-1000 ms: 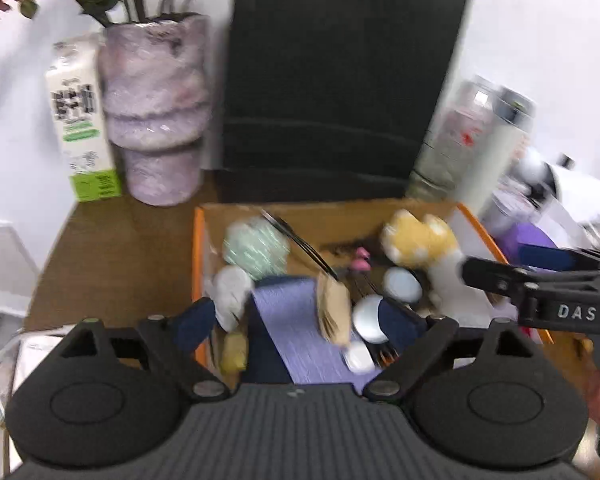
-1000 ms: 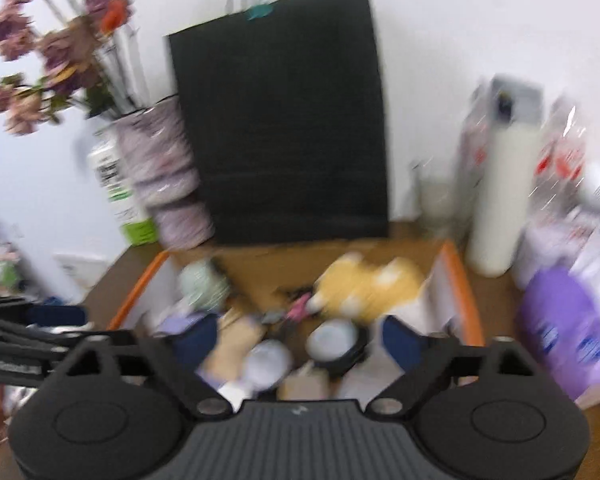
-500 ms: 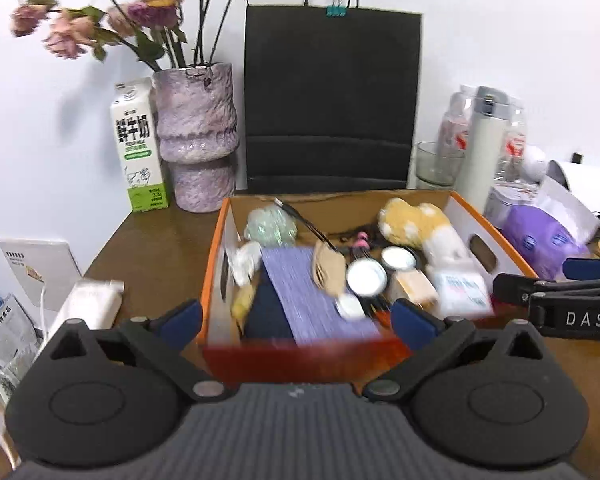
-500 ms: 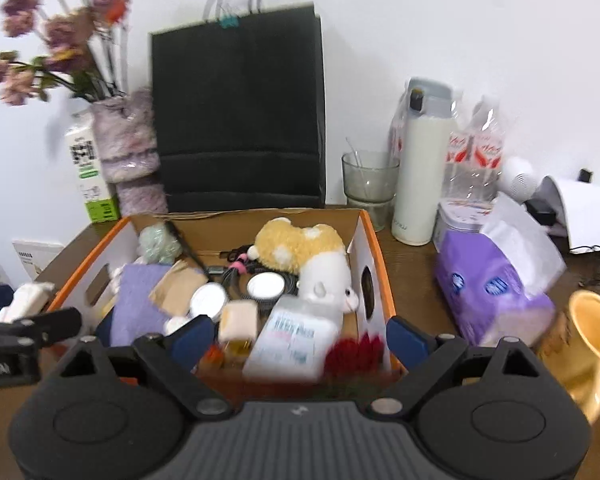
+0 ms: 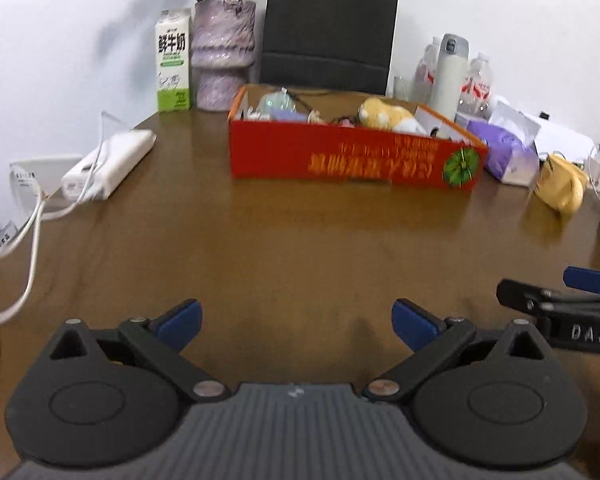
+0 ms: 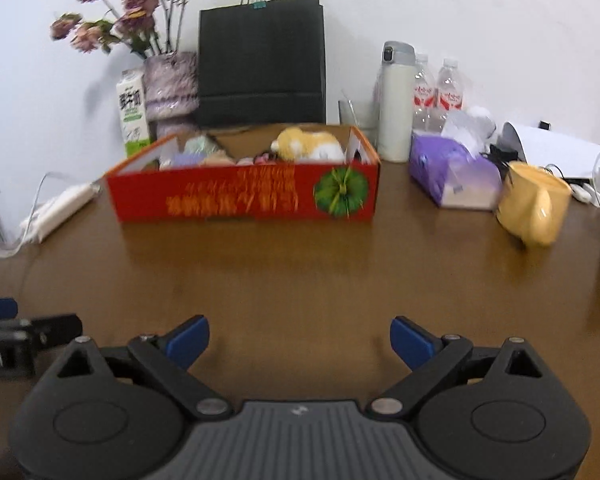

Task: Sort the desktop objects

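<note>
Both my left gripper [image 5: 296,320] and right gripper [image 6: 299,338] gape wide, holding nothing, over bare brown table [image 6: 300,272] well short of the red box [image 6: 244,196].

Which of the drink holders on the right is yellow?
The yellow mug, nearest the right gripper. The tall flask is white with a grey lid, and the two water bottles behind are clear with red labels.
</note>
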{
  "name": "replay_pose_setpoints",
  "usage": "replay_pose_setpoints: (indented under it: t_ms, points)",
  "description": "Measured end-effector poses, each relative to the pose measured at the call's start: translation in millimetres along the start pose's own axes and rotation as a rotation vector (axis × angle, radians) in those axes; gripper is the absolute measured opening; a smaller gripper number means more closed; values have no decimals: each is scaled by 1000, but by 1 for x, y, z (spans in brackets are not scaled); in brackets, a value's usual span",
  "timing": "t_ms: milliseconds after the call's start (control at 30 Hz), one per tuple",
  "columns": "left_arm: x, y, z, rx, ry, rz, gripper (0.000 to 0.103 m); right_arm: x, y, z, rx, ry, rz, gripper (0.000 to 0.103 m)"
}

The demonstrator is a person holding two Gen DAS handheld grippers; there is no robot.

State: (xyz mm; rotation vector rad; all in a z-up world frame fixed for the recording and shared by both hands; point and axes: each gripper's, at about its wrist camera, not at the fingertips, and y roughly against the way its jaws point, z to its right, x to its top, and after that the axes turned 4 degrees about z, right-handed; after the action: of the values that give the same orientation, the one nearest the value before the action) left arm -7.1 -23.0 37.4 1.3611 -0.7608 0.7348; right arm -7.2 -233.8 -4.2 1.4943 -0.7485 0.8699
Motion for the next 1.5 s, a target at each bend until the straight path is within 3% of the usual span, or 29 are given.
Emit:
replay_pose_setpoints:
  t_ms: [167,467,1500]
  points:
    - [-15,-10,4,34,-44,-44,103,-25,9,-9,9,36,-31,100]
    - [-13,-22,8,58,-46,-33,103,-20,-8,-23,7,27,-85,103]
    - [-7,-30,8,68,-37,-39,103,-15,-16,-25,-3,15,-91,103]
